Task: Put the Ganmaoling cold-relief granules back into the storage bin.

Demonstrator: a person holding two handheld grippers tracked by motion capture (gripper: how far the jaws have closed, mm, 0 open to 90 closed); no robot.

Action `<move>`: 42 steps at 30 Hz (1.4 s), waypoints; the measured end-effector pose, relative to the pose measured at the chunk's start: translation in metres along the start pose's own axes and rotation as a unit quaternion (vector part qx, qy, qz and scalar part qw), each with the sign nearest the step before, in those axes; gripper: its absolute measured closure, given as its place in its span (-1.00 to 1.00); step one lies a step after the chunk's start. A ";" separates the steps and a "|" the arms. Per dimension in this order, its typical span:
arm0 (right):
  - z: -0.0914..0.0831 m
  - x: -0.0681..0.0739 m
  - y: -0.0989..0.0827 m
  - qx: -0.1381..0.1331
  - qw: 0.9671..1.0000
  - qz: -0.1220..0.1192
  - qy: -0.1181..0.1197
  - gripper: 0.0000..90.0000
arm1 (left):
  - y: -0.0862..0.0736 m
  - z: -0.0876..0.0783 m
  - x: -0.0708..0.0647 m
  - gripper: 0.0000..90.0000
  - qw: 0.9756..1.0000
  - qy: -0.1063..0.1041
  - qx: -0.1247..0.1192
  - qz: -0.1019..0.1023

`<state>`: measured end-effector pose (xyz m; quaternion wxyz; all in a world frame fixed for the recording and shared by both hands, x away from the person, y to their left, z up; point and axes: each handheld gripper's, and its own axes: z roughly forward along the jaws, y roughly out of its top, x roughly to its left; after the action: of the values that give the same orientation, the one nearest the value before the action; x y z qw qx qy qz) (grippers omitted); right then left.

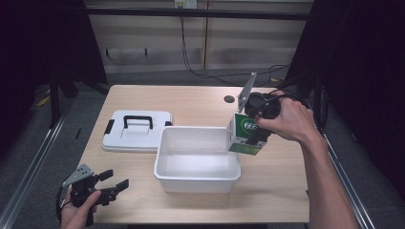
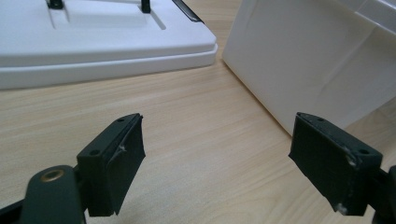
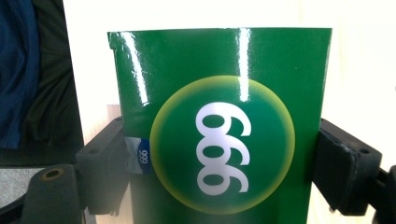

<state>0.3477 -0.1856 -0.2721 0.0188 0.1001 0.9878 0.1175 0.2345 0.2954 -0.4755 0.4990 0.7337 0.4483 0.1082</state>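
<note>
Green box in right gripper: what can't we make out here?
- Green box lower end: cut off by the bottom edge in the right gripper view.
- Its far side: hidden by the right gripper and hand in the high view.
- Small print on the blue label: too small to read.

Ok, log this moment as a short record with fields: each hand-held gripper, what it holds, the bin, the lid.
right hand-held gripper: jaws clamped on the sides of the green box, held at the bin's right rim
green box: white digits in a yellow-edged circle
left hand-held gripper: jaws apart, holding nothing, near the table's front left corner
white bin: open, mid-table, nothing seen inside
white lid: flat on the table, left of the bin, black handle up
</note>
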 end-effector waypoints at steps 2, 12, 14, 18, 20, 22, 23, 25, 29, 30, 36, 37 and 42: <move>0.001 0.000 0.002 -0.002 1.000 -0.002 0.002 -0.63 | 0.000 0.000 0.000 -0.62 1.000 -0.001 0.001 0.002; 0.010 -0.002 0.026 -0.015 1.000 -0.017 0.015 -0.63 | 0.000 -0.001 0.001 -0.62 1.000 0.000 0.001 0.001; 0.013 -0.002 0.031 -0.014 0.999 -0.024 0.017 -0.63 | 0.000 0.000 0.001 -0.62 1.000 -0.001 0.001 0.000; 0.024 -0.004 0.040 -0.012 0.999 -0.031 0.024 -0.63 | 0.000 -0.001 0.001 -0.62 1.000 -0.001 0.002 0.001; 0.028 -0.004 0.043 -0.006 0.999 -0.029 0.023 -0.63 | 0.000 -0.001 0.001 -0.62 1.000 -0.003 0.002 0.000; 0.032 -0.004 0.046 0.000 1.000 -0.022 0.023 -0.63 | 0.000 -0.001 0.001 -0.62 1.000 -0.003 0.002 0.000; 0.032 -0.004 0.046 0.000 1.000 -0.022 0.023 -0.63 | 0.000 -0.001 0.001 -0.62 1.000 -0.002 0.002 0.000; 0.040 -0.006 0.050 0.005 0.999 -0.030 0.027 -0.63 | 0.000 -0.001 0.001 -0.62 1.000 -0.003 0.002 0.000; 0.048 -0.006 0.054 0.014 0.999 -0.028 0.029 -0.64 | 0.000 -0.001 0.001 -0.62 1.000 -0.003 0.003 0.001; 0.054 -0.006 0.056 0.019 0.999 -0.031 0.032 -0.64 | 0.000 -0.001 0.001 -0.62 1.000 -0.003 0.002 0.001; 0.070 -0.006 0.058 0.037 0.998 -0.029 0.037 -0.64 | 0.000 -0.001 0.000 -0.62 1.000 -0.006 0.003 0.002; 0.073 -0.006 0.057 0.041 0.998 -0.031 0.039 -0.64 | 0.000 -0.001 0.000 -0.62 1.000 -0.006 0.003 0.001; 0.089 -0.003 0.059 0.062 0.996 -0.033 0.049 -0.64 | 0.000 -0.001 0.000 -0.62 1.000 -0.005 0.004 0.002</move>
<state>0.3677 -0.1100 -0.3450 -0.0318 0.0625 0.9958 0.0597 0.2340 0.2959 -0.4753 0.4981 0.7372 0.4447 0.1038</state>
